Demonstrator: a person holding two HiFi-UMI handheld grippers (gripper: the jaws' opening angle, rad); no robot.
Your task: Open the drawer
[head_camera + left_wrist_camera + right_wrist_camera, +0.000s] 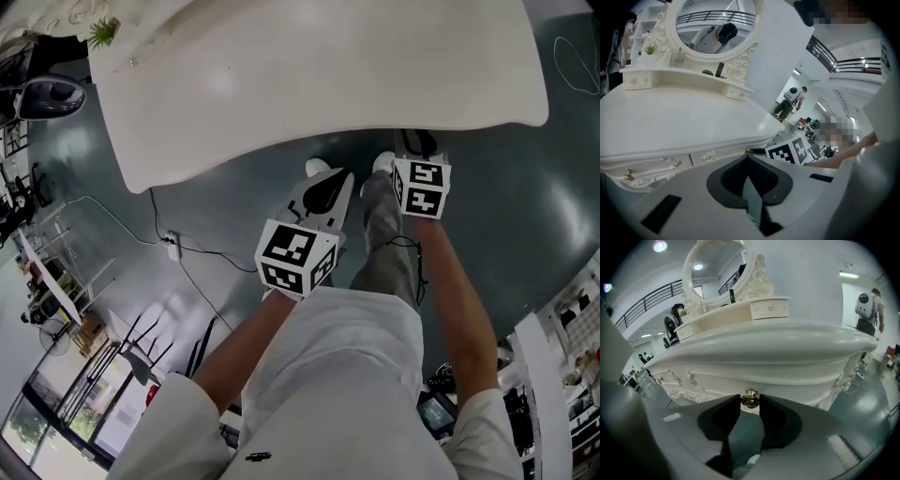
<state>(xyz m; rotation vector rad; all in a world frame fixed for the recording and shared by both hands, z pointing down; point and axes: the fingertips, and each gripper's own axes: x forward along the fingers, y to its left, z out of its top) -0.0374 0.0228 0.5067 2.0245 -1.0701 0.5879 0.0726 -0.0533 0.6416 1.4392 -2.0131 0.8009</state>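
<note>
A white vanity table fills the top of the head view, and both grippers are at its near edge. In the right gripper view a small gold knob sticks out of the carved white drawer front. My right gripper has its two dark tips against either side of this knob, shut on it. In the head view its tips are hidden under the tabletop. My left gripper hangs beside it, a little back from the edge, and its jaws are shut on nothing.
An oval mirror and small upper drawers stand on the table's back. Another gold knob shows at the far left of the front. A power strip with cables lies on the grey floor. A person with a backpack stands far right.
</note>
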